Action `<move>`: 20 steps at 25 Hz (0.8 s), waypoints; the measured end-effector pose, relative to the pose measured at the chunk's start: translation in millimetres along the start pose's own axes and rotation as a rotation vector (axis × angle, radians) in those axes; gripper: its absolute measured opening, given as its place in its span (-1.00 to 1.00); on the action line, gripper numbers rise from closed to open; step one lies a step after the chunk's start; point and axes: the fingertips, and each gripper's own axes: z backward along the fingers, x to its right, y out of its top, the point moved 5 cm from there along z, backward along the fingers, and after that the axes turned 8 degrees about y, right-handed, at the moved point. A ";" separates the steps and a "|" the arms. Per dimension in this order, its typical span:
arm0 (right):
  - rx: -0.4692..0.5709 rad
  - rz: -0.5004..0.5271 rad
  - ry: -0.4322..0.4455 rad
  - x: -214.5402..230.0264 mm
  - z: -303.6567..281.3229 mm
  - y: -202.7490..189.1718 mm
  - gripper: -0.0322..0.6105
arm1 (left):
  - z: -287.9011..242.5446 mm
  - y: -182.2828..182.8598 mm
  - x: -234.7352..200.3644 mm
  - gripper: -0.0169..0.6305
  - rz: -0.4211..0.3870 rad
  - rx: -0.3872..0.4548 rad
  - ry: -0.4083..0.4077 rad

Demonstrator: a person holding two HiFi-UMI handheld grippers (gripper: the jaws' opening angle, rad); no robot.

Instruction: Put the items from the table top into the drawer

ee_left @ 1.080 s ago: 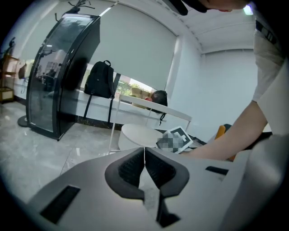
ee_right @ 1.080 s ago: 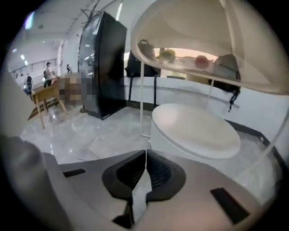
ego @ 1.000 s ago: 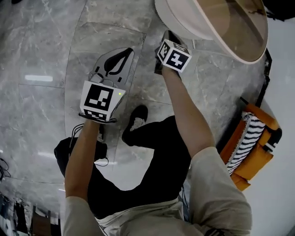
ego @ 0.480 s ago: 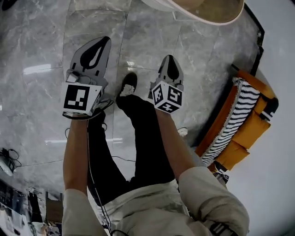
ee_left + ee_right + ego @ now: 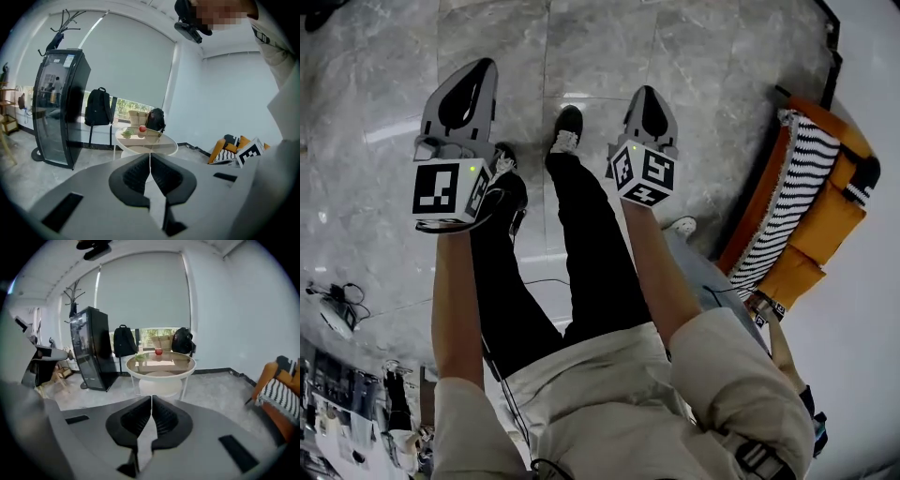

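Both my left tool (image 5: 485,67) and right tool (image 5: 645,92) are closed empty: the desk (image 5: 174,363), apple (image 5: 159,351) near its far edge, stands well away.

Floor (image 5: 384,84) is viewed steeply down from head height. Both gripper views are aimed roughly level across the room; the distant round table (image 5: 161,363) is shared.

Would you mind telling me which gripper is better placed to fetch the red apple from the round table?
Right, marginally: the right gripper faces the round table and red apple squarely, seemingly nearer. The left gripper is equally shut and empty.
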 end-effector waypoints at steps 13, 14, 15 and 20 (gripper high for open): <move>0.018 -0.126 -0.050 -43.5 123.3 109.2 -0.79 | 108.7 131.7 39.3 -0.88 -0.095 -0.018 -0.099; 0.026 -0.145 -0.037 -51.5 134.5 125.1 -0.79 | 116.6 148.8 43.6 -0.88 -0.102 -0.004 -0.114; 0.039 -0.151 -0.024 -60.0 145.0 141.2 -0.79 | 123.2 165.2 48.6 -0.88 -0.111 0.009 -0.132; 0.077 -0.102 0.069 -124.9 211.8 186.2 -0.79 | 182.1 224.4 74.8 -0.88 -0.156 0.058 -0.207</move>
